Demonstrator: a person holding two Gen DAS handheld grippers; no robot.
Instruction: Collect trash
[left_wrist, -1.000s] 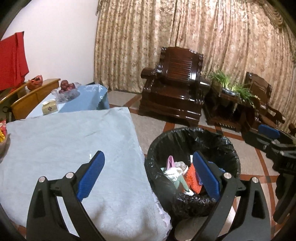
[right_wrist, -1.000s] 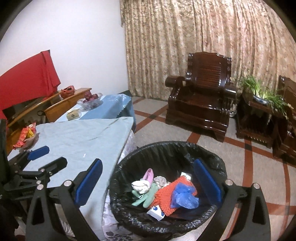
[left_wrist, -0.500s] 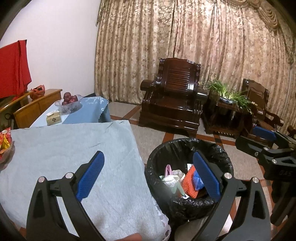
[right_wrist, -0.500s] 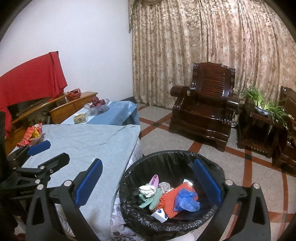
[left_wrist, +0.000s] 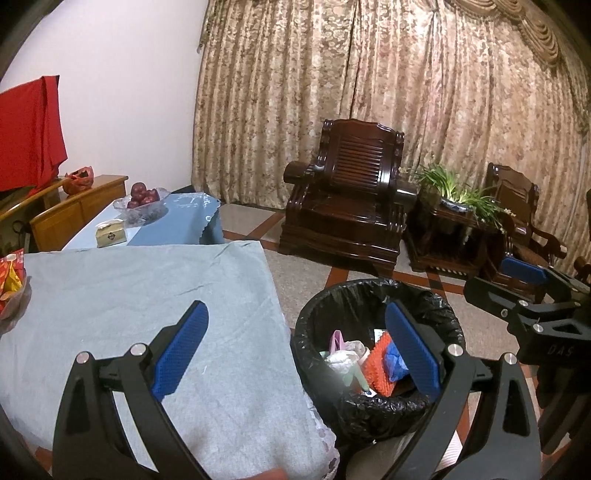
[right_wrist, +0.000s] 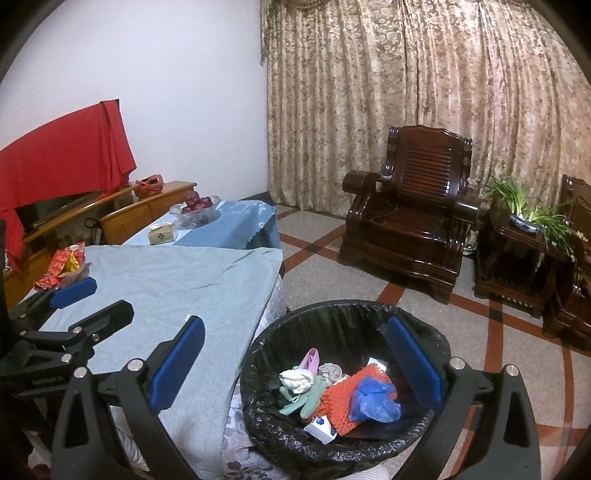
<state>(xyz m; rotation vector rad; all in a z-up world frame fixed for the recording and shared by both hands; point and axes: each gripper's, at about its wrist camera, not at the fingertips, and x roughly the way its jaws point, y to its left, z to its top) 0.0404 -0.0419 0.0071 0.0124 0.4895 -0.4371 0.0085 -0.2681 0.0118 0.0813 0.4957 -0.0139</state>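
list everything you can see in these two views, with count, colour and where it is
trash bin: 1, black liner, on the floor beside the table
trash in bin: several pieces, orange, blue, green, white, pink, inside the bin
table: 1, grey-blue cloth, left of the bin
snack packets: a few, red and yellow, table's far left edge
low table: 1, blue cloth, behind the first
fruit bowl: 1, clear with dark red fruit, on the low table
tissue box: 1, cream, on the low table
armchair: 1, dark wood, before the curtain
plant: 1, green, on a side stand
left hand-held gripper: 1, black, blue pads, open
right hand-held gripper: 1, black, blue pads, open
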